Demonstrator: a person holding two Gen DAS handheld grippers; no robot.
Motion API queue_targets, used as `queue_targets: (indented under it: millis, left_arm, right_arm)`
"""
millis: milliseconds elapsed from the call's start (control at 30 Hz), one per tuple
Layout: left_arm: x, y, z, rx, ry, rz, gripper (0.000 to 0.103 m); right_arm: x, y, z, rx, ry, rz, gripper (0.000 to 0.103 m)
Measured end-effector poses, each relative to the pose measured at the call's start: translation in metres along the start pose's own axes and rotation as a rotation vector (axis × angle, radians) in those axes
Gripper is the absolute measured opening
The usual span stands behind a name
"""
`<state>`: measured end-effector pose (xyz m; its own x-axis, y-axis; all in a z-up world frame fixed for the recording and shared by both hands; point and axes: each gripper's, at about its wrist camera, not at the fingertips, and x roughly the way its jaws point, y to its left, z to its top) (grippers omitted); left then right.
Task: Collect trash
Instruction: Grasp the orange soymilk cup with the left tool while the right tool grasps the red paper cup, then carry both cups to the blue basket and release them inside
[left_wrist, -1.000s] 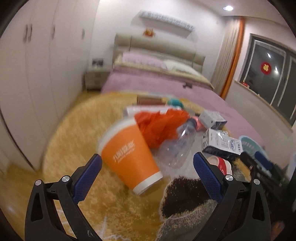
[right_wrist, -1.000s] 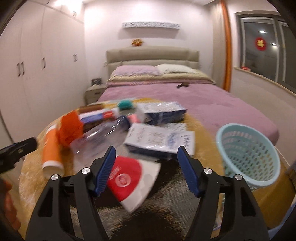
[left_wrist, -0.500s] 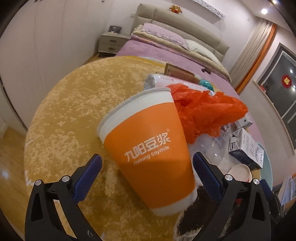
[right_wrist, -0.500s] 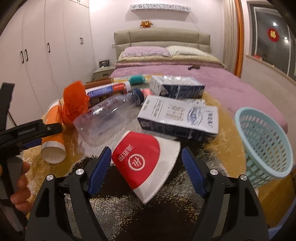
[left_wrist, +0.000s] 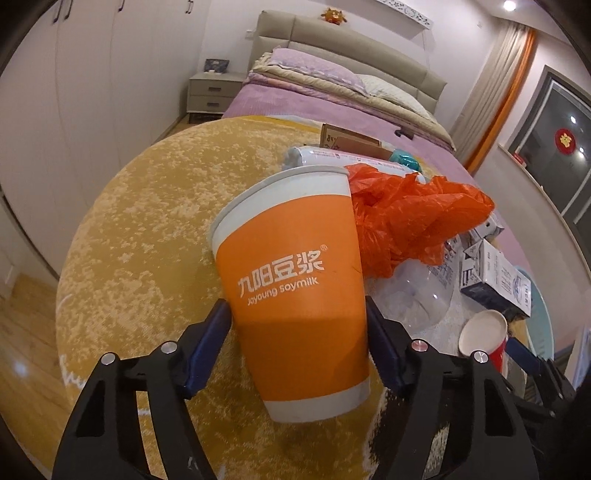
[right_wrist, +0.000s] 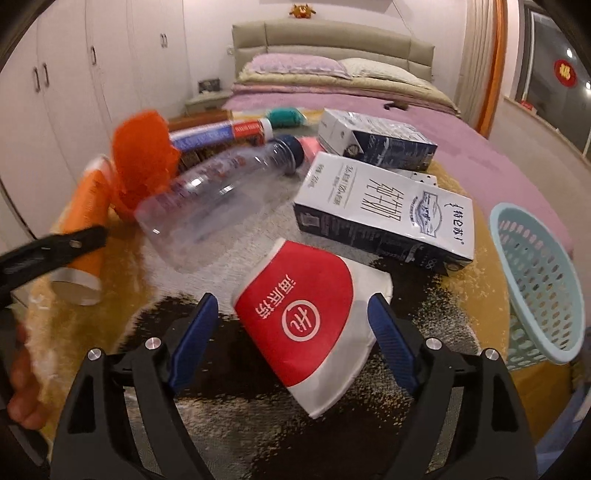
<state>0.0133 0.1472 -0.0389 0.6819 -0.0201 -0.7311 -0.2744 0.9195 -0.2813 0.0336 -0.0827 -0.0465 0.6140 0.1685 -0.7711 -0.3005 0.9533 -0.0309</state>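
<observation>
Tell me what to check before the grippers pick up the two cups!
1. Orange cup sits between the left gripper pads: ok; jaws closing.
2. Left pads squeeze it firmly: cannot tell.
3. Red cup sits between the right gripper pads: ok.
4. Right gripper grips it: not ok; jaws opening, gaps beside the cup.
5. Basket stands near for dropping: ok.

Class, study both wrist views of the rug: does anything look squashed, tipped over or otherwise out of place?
Yes. The red-and-white paper cup lies on its side, its rim end crushed flat. The orange soymilk cup, clear bottle and milk carton also lie toppled on the rug, beside a crumpled orange bag.
</observation>
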Motion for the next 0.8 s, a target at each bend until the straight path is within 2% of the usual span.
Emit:
queue_targets:
  millis: [100,167,267,300,367,433,667,800]
  left_arm:
    - [-0.01,-0.002,-0.005,0.02,-0.006,0.01,0.067]
    - [-0.017,-0.002,-0.007,0.03,-0.02,0.003,0.067]
    - [-0.03,-0.003,-0.009,0.04,-0.053,-0.005,0.067]
    - [-0.032,-0.004,-0.009,0.044,-0.06,-0.006,0.067]
    - [-0.04,-0.007,-0.01,0.051,-0.072,-0.014,0.067]
    - [-0.049,-0.01,-0.008,0.056,-0.081,-0.041,0.067]
    - [-0.072,-0.049,0.001,0.131,-0.135,-0.131,0.067]
    - [-0.076,-0.078,0.006,0.191,-0.158,-0.182,0.067]
  right_arm:
    - [0.002,-0.001,0.001,-0.012,-0.002,-0.022,0.078]
    - [0.003,-0.008,0.002,0.006,0.001,-0.016,0.073]
    - [-0.002,-0.023,0.005,0.05,-0.012,0.056,0.065]
    - [-0.003,-0.025,0.006,0.054,-0.017,0.065,0.064]
    - [-0.012,-0.028,0.007,0.055,-0.042,0.079,0.054]
    - [-0.021,-0.03,0.009,0.049,-0.063,0.08,0.051]
    - [-0.045,-0.058,0.013,0.145,-0.104,0.183,0.046]
    - [-0.066,-0.075,0.017,0.189,-0.155,0.203,0.046]
